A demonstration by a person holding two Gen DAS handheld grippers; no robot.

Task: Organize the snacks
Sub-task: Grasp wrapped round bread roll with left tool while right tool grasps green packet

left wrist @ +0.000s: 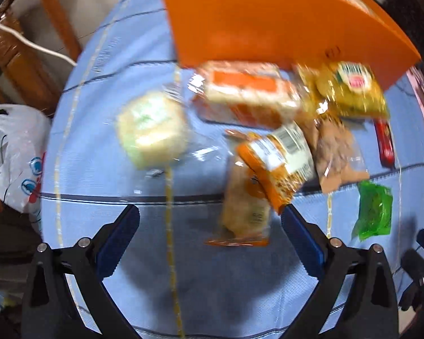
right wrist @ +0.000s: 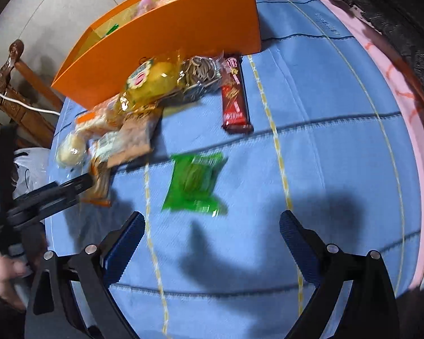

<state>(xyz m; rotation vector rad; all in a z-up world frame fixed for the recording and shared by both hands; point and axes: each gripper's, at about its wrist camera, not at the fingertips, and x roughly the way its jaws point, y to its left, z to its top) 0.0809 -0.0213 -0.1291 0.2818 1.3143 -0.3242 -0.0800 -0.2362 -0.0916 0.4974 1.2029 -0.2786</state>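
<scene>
Both grippers, left gripper and right gripper, wide open, empty, above snacks

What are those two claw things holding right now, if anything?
Nothing. The left gripper and the right gripper both stand open above the blue cloth; the snack packets lie loose, including the green packet ahead of the right one.

Snack pkts heaped beside orange box.

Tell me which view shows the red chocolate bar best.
The right wrist view: the red chocolate bar lies whole on the blue cloth. The left wrist view catches only a blurred sliver at its right edge.
</scene>
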